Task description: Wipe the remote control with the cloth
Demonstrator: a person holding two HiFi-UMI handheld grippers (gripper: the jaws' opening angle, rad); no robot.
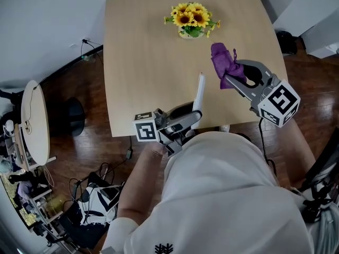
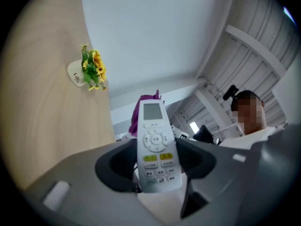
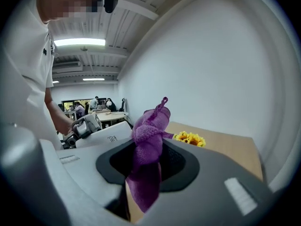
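A white remote control (image 2: 155, 142) stands upright between the jaws of my left gripper (image 1: 192, 119), which is shut on its lower end; its screen and buttons face the left gripper camera. From the head camera the remote (image 1: 199, 91) shows edge-on above the table's near edge. My right gripper (image 1: 233, 78) is shut on a bunched purple cloth (image 1: 226, 63), held in the air to the right of the remote. In the right gripper view the cloth (image 3: 148, 149) sticks up and hangs down between the jaws, and the remote's white back (image 3: 106, 134) lies to its left.
A light wooden table (image 1: 143, 52) carries a small pot of sunflowers (image 1: 192, 20) near its far edge. Dark wood floor surrounds it, with a round side table (image 1: 36, 120) and bags and cables (image 1: 98, 200) at the left. A person's torso (image 1: 228, 194) fills the lower frame.
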